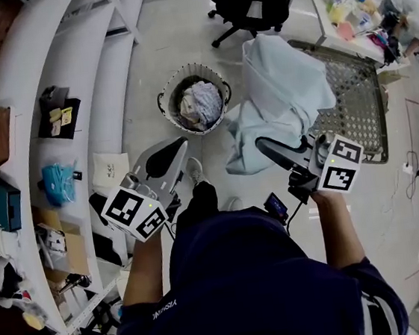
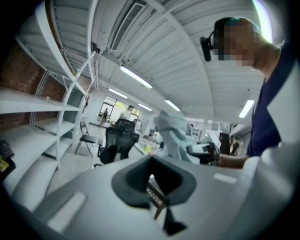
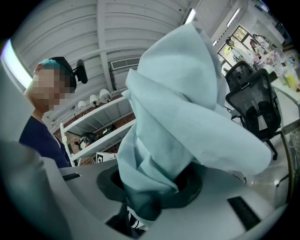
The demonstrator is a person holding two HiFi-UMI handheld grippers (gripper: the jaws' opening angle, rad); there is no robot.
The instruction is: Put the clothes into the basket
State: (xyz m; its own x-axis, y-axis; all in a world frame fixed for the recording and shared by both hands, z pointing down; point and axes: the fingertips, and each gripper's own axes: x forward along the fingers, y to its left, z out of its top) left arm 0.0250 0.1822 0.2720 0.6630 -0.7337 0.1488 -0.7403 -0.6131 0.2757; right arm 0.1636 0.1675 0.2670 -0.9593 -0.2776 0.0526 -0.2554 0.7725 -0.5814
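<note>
The person's navy-sleeved arms hold both grippers. The right gripper (image 1: pixel 271 148) has its fingers pinching a bunched pale blue garment (image 1: pixel 287 86), held off the floor just right of the round wire basket (image 1: pixel 165 104). Crumpled light clothes (image 1: pixel 200 102) already lie in the basket. The left gripper (image 1: pixel 167 158) has its fingers pressed together, empty.

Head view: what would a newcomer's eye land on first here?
First the big pale blue garment, bunched up and clamped in the right gripper, right of centre. Next the round wire basket just above centre, already holding a crumpled light garment.
</note>
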